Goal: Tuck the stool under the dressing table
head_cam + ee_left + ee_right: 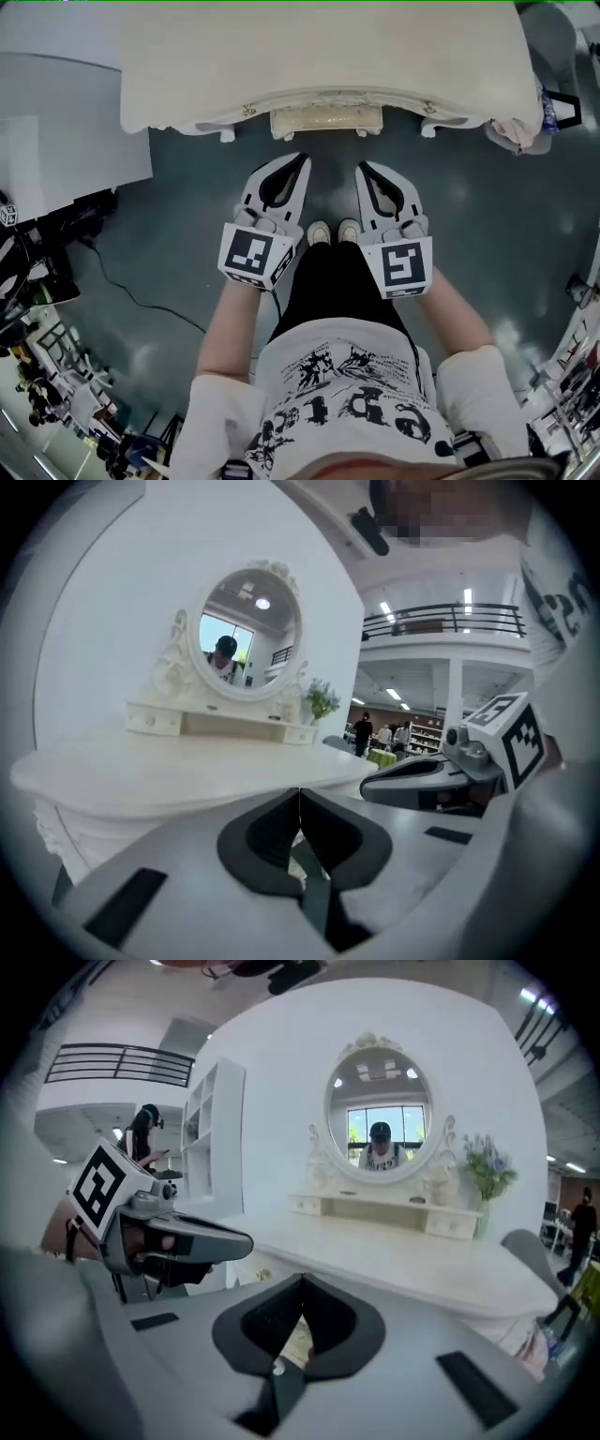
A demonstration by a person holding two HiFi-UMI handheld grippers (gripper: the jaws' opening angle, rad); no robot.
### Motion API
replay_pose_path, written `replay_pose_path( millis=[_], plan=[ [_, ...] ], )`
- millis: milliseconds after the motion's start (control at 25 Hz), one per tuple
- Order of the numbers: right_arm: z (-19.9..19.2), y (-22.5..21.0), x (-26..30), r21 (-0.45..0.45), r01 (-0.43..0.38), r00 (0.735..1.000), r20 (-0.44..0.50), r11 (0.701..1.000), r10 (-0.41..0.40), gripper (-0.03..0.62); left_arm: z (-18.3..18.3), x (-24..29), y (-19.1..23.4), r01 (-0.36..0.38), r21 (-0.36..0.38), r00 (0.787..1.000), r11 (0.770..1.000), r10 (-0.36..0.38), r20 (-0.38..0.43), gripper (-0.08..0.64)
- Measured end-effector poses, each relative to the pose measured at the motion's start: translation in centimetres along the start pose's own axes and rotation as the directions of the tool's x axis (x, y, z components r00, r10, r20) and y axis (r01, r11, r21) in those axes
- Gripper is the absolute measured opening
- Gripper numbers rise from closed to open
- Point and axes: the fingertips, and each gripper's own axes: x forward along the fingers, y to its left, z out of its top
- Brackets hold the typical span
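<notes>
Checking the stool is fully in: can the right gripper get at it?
Probably yes: only bare floor lies between the right gripper and the stool, its front edge showing under the dressing table.

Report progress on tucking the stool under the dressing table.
Done, by the look of it: the stool sits under the dressing table, only its front edge showing. In hand: nothing; left gripper and right gripper are shut and empty, clear of the stool. Left: at most a final nudge.

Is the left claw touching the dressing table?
Apart. The head view shows a strip of bare floor between the left gripper's closed tips and the dressing table's front edge.
</notes>
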Motion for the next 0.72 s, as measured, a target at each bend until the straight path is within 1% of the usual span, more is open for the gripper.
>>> replay_pose_path(
  millis=[120, 160, 240, 360, 440, 520, 560, 640, 720],
  plan=[
    [6.5, -0.5, -3.2, -0.115, 0.019, 0.992, 0.124, 0.993, -0.004, 0.017, 5.9, -2.4, -1.5, 0.029, 0.035, 0.996, 0.999, -0.032, 0.083, 0.020],
    [8.5, -0.6, -4.3, -0.134, 0.026, 0.987, 0.161, 0.991, -0.004, 0.017, 7.8, -3.3, -2.1, 0.033, 0.048, 0.994, 0.998, -0.038, 0.106, 0.020],
    [12.1, -0.7, -6.5, -0.139, 0.037, 0.976, 0.219, 0.990, -0.006, 0.017, 11.2, -5.1, -3.3, 0.035, 0.087, 0.989, 0.996, -0.047, 0.141, 0.020],
    [16.8, -0.7, -9.2, -0.137, 0.045, 0.961, 0.277, 0.990, -0.006, 0.017, 16.3, -7.6, -4.7, 0.021, 0.136, 0.979, 0.990, -0.048, 0.199, 0.020],
    [19.8, -0.8, -10.9, -0.125, 0.054, 0.943, 0.333, 0.991, -0.009, 0.017, 19.6, -9.2, -5.3, -0.005, 0.167, 0.966, 0.986, -0.038, 0.254, 0.020],
    [22.1, -0.6, -12.6, -0.097, 0.059, 0.921, 0.390, 0.993, -0.017, 0.017, 21.8, -10.9, -5.8, -0.037, 0.189, 0.958, 0.981, -0.020, 0.288, 0.020],
    [22.7, -0.4, -13.5, -0.076, 0.058, 0.919, 0.395, 0.995, -0.023, 0.017, 22.5, -11.7, -5.9, -0.048, 0.191, 0.956, 0.980, -0.010, 0.292, 0.020],
    [23.4, -0.6, -14.8, -0.016, 0.050, 0.923, 0.384, 0.999, -0.040, 0.017, 23.7, -13.1, -5.8, -0.067, 0.178, 0.953, 0.982, 0.010, 0.304, 0.020],
    [24.9, -1.1, -15.7, 0.030, 0.042, 0.915, 0.399, 0.999, -0.051, 0.017, 25.4, -14.3, -5.4, -0.095, 0.167, 0.943, 0.981, 0.035, 0.332, 0.020]
  ],
)
